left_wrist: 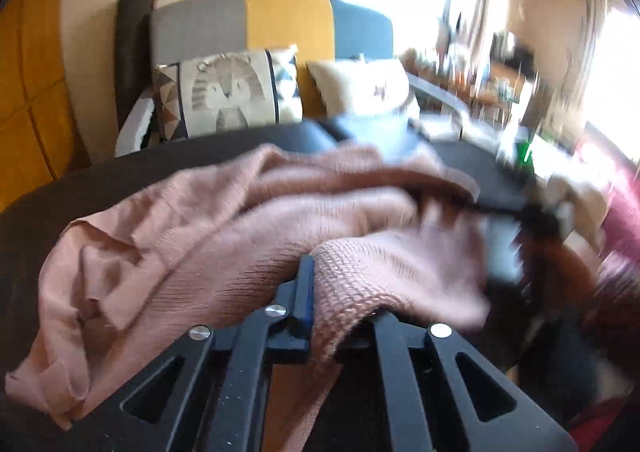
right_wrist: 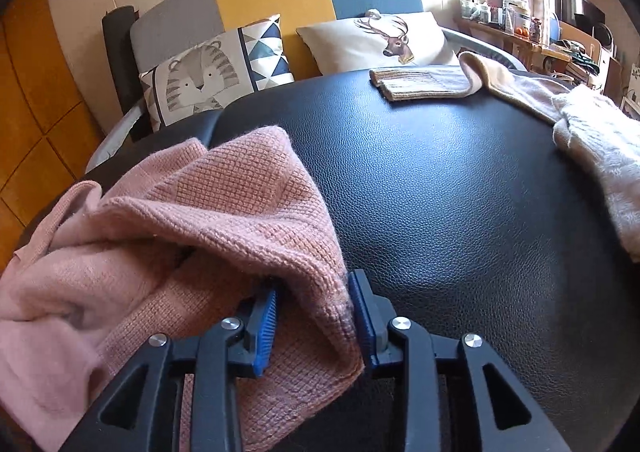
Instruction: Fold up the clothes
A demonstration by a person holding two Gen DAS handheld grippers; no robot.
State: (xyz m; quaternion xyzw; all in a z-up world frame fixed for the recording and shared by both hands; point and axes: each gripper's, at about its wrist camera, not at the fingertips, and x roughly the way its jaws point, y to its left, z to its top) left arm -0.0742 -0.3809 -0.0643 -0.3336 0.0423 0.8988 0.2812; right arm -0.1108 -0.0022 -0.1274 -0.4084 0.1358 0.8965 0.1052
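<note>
Nearest you, your left gripper is clenched on a fold of the pink knitted sweater; the knit drapes over its right finger and hides that pad. From that claw the rest of the garment runs off toward ten o'clock, in a rumpled heap across the black leather surface.

Your right gripper stands with its jaws apart, a corner of the same sweater lying between the blue pads. The right-hand pad sits against the cloth edge, the left one is beside it, and I judge neither is squeezing. From this claw the bulk lies toward ten o'clock, its ridge running up to twelve.

So your left hand has the grip and the right merely straddles the corner; the coming move turns on that.

Farther off, at one to two o'clock, other pale knitwear lies well apart. No brand or writing is legible anywhere.
</note>
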